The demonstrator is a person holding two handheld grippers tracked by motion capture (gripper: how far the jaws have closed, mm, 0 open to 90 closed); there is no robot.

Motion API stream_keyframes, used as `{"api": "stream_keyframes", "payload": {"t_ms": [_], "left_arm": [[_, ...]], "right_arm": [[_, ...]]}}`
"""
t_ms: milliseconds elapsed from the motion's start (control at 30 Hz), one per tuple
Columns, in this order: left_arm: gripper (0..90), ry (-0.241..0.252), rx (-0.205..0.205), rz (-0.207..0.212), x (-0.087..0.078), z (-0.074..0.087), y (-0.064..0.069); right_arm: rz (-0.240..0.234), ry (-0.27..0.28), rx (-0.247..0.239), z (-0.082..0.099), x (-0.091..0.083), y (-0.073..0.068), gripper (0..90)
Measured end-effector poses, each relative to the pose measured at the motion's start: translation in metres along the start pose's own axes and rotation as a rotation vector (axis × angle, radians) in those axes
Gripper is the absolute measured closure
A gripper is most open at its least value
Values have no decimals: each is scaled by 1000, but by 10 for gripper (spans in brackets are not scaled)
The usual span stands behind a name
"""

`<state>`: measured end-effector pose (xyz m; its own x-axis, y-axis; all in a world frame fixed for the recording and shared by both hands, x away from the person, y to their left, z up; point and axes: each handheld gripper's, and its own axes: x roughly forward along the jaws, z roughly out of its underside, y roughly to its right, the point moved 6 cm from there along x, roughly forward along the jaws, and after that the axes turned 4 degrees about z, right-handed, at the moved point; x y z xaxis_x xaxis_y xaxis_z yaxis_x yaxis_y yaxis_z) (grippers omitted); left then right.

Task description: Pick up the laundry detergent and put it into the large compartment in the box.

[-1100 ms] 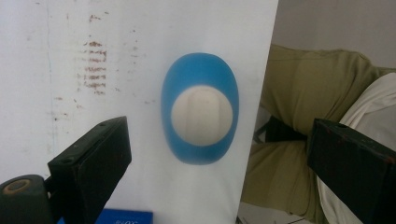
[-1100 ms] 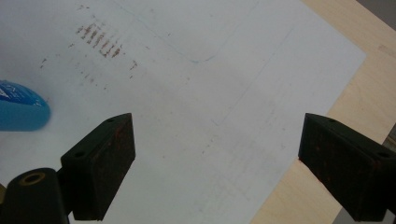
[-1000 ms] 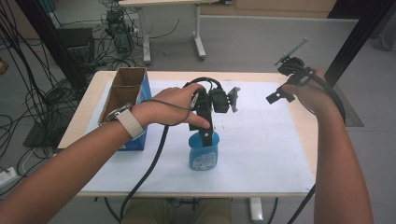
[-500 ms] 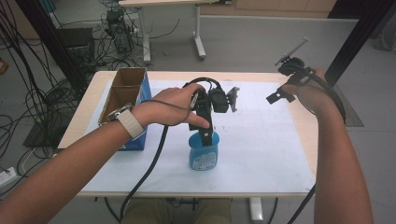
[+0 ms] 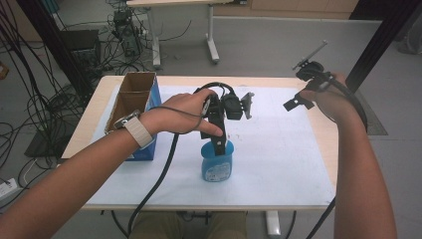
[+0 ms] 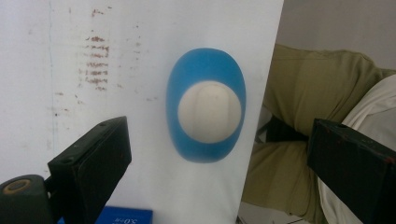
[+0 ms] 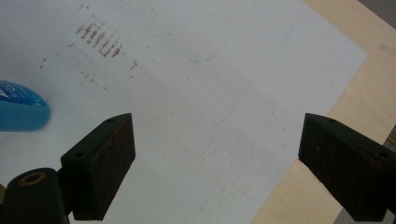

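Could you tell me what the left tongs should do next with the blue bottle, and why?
Probably lower straight down and then close. The left tongs hang open directly above the blue bottle, whose white cap sits between the jaws but nearer the left one. The jaws are not touching it, so a small shift to centre the cap before closing seems wise.

A blue bottle (image 5: 217,167) stands upright near the front edge of the white-covered surface (image 5: 278,149), toward its middle. Its body is flattened and oval (broad at the shoulders), topped by a round white cap (image 6: 209,111). A printed label covers its front face. It stands alone, nothing touching its sides.
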<state>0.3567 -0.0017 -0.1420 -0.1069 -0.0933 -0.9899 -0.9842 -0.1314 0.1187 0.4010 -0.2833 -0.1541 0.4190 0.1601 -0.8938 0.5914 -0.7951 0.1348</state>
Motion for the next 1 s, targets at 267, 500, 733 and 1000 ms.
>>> {"api": "stream_keyframes", "payload": {"t_ms": [267, 500, 733, 1000], "left_arm": [[69, -2, 1, -2, 0, -1, 0], [69, -3, 0, -3, 0, -1, 0], [68, -8, 0, -4, 1, -2, 1], [68, -8, 0, -3, 1, -2, 0]], "right_arm": [[1, 1, 1, 1, 0, 0, 108], [1, 1, 1, 1, -1, 0, 108], [0, 3, 2, 1, -1, 1, 108], [2, 3, 4, 1, -1, 1, 108]]}}
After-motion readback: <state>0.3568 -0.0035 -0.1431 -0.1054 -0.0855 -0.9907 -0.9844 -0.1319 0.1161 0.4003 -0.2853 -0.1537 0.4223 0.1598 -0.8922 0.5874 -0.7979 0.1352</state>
